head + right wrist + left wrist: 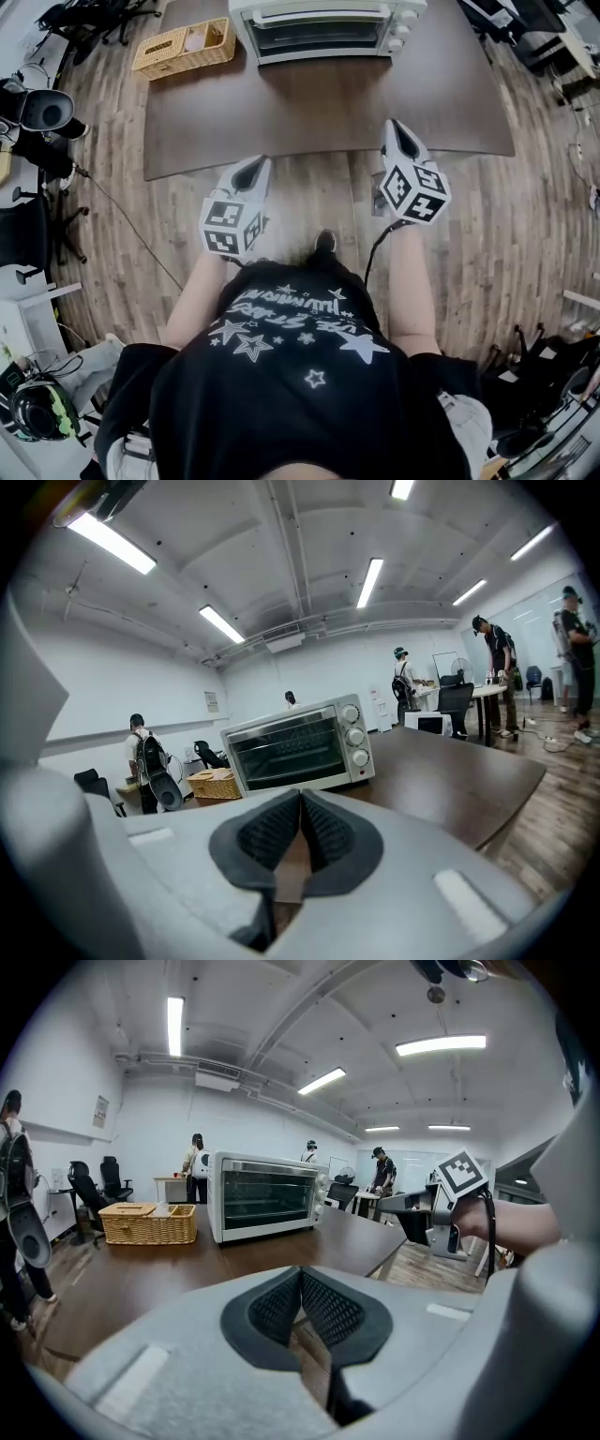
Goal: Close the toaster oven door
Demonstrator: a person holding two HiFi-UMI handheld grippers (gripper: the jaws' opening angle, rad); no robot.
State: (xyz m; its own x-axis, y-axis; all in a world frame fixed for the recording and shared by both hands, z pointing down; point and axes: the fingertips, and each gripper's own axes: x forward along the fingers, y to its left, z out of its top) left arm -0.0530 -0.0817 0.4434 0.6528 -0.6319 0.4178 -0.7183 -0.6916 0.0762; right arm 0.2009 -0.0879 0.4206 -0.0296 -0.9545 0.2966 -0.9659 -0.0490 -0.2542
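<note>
The white toaster oven (323, 28) stands at the far side of the brown table (328, 112), its glass door upright against its front, also in the left gripper view (267, 1194) and the right gripper view (300, 747). Both grippers hover over the wood floor just short of the table's near edge, well away from the oven. My left gripper (255, 167) is shut, its dark pads meeting with nothing between them (300, 1274). My right gripper (398, 131) is shut and empty too (300, 799), and it shows side-on in the left gripper view (417, 1204).
A wicker basket (183, 47) sits on the table left of the oven. Office chairs (37, 112) and a cable (122, 216) lie on the floor to the left. Several people stand at desks in the background (408, 682). More gear crowds the right side (553, 37).
</note>
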